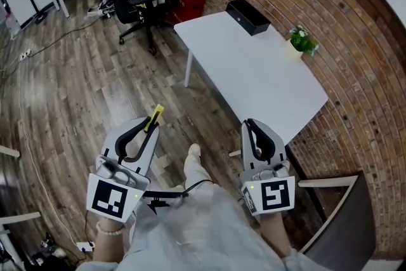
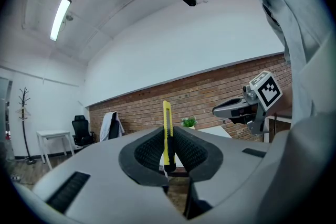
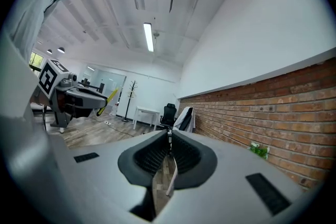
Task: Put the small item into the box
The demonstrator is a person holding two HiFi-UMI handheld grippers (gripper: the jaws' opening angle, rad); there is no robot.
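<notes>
The left gripper (image 1: 147, 130) holds a yellow cutter knife (image 1: 155, 116). Its own view shows the jaws pressed on the lower part of the knife, and the rest sticks out past the tips. The right gripper (image 1: 250, 127) has its jaws together with nothing between them. Only the head view shows the black box (image 1: 248, 16), which is at the far end of the white counter (image 1: 254, 79), well apart from the knife.

box (image 1: 248, 16) on table (image 1: 254, 82) far end | plant (image 1: 301, 41) at table right edge | cutter (image 1: 155, 116) in left tongs (image 1: 148, 129), before table
</notes>
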